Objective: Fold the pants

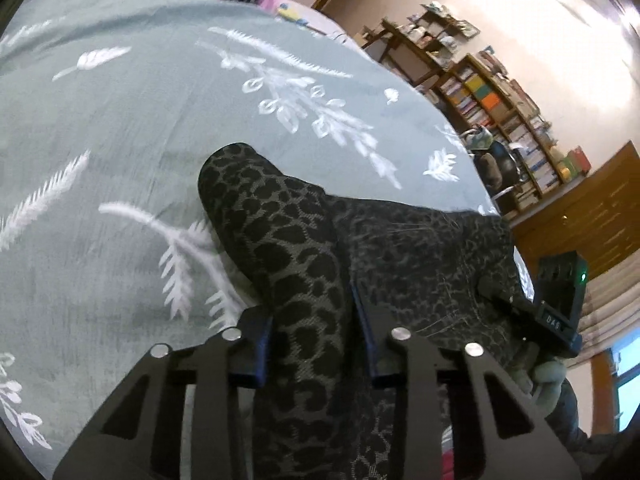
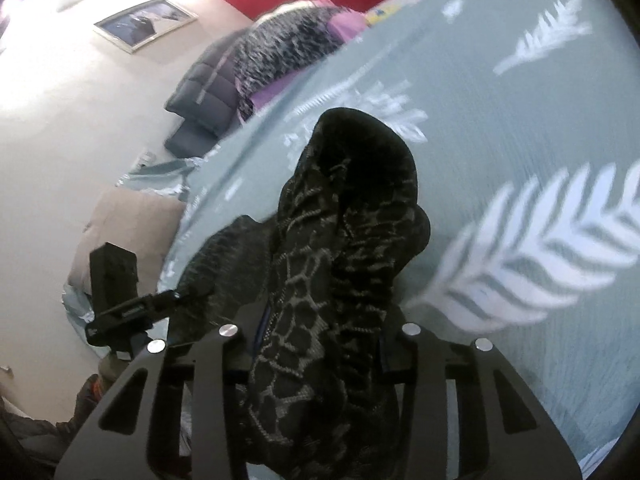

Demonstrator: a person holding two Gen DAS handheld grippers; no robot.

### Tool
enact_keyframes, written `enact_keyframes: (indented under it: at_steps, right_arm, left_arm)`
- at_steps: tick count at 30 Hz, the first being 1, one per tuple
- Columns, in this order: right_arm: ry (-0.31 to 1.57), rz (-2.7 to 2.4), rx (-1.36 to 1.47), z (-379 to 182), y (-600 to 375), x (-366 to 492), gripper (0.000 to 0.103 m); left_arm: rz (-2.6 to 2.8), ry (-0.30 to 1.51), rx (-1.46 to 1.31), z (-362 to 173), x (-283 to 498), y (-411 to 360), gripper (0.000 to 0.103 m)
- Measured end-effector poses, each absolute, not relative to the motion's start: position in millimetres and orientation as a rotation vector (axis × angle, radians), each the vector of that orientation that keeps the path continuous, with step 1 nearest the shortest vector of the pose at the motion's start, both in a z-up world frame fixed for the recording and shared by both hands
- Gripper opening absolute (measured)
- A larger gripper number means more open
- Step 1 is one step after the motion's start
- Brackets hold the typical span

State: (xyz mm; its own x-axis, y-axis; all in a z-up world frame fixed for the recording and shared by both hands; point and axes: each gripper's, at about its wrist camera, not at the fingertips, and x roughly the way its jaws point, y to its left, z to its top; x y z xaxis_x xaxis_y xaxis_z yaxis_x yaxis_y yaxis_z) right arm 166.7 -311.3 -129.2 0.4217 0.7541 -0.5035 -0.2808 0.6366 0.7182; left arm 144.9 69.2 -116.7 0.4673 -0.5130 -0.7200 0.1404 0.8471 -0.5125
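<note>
Both grippers pinch leopard-print pants above a leaf-patterned bedspread.

Left wrist view: the left gripper [image 1: 312,344] clamps a bunched band of the pants [image 1: 296,248], which run toward 12 o'clock over the grey-green bedspread [image 1: 120,120]; the right gripper [image 1: 556,312] sits at 3 o'clock, on the fabric's far edge, a bookshelf [image 1: 500,120] beyond.
Right wrist view: the right gripper [image 2: 320,344] is closed on a thick gather of pants [image 2: 348,208], tilted toward 12 o'clock; the left gripper [image 2: 120,300] shows at 9 o'clock.

Your work surface: a bed [image 1: 120,120] in grey-green leaf-print sheet; piled clothes [image 2: 280,40] lie at its far end, upper centre of right-wrist frame.
</note>
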Motion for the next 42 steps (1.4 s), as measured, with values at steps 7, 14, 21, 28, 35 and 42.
enact_keyframes:
  at_steps: [7,14,21,28,35,42]
  right_arm:
    - [0.804,0.708,0.531,-79,-310,183,0.038]
    - [0.714,0.677,0.521,-51,-329,240,0.038]
    - [0.715,0.622,0.529,-66,-342,321,0.038]
    - [0.768,0.552,0.498,-106,-352,379,0.038]
    - [0.86,0.502,0.524,-155,-365,396,0.045]
    - [0.894,0.428,0.567,-171,-374,386,0.063]
  left_arm:
    - [-0.465,0.95,-0.369,-86,158,42,0.029]
    - [-0.462,0.886,-0.353,-63,220,23,0.029]
    - [-0.456,0.883,-0.322,-64,303,2,0.029]
    - [-0.436,0.951,-0.296,-105,362,-16,0.029]
    - [-0.394,1.004,-0.327,-145,380,-6,0.036]
    - [-0.321,1.008,-0.213,-151,375,-9,0.064]
